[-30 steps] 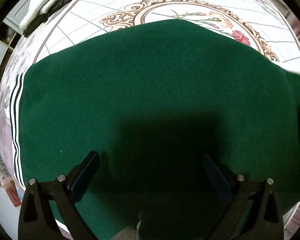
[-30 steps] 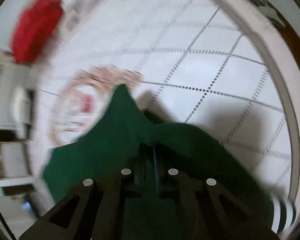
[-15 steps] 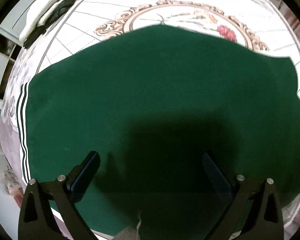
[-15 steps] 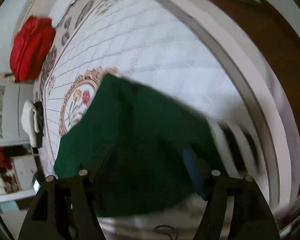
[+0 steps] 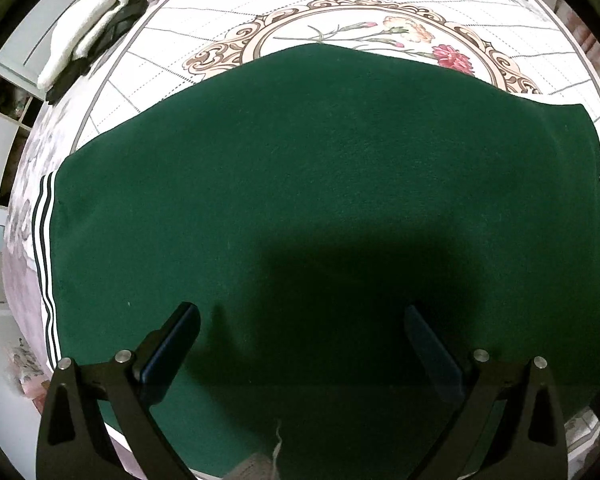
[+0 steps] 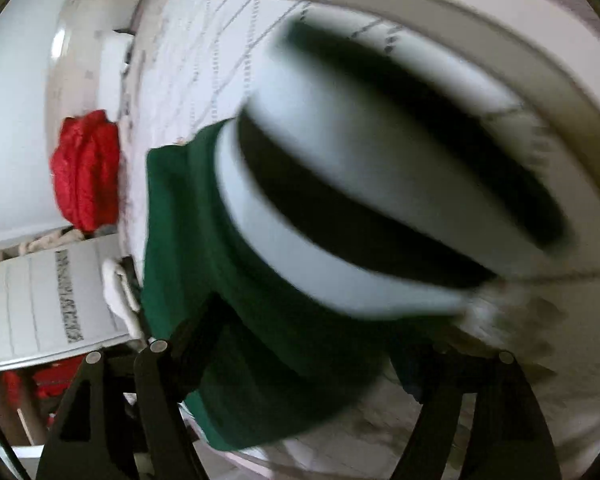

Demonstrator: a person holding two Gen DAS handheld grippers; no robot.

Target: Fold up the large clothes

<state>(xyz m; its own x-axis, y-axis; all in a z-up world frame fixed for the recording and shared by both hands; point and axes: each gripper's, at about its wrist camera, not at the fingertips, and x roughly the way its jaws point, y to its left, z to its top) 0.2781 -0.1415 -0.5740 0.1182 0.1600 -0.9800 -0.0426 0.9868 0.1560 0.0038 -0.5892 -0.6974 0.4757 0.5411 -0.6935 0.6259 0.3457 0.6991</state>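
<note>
Two grippers are over one green garment [image 5: 308, 184], which lies spread flat on a floral-patterned cloth [image 5: 340, 8]. The left gripper [image 5: 302, 332] points steeply down above it, jaws spread wide, nothing between them. The right gripper [image 6: 300, 344], angled down, is opening; the garment's black-and-white striped band [image 6: 380, 184] blurs just ahead, unpinched.

**Green garment lies flat over floral medallion**

A large dark green garment [image 5: 320, 184] lies spread smooth and flat on the bed, its far edge covering the near part of the cover's ornate floral medallion [image 5: 380, 28]. A band of black and white stripes [image 5: 46, 248] trims its edge well to the left of the medallion. In the blurred right wrist view, the striped band [image 6: 360, 216] looms close, green cloth beneath.
</note>
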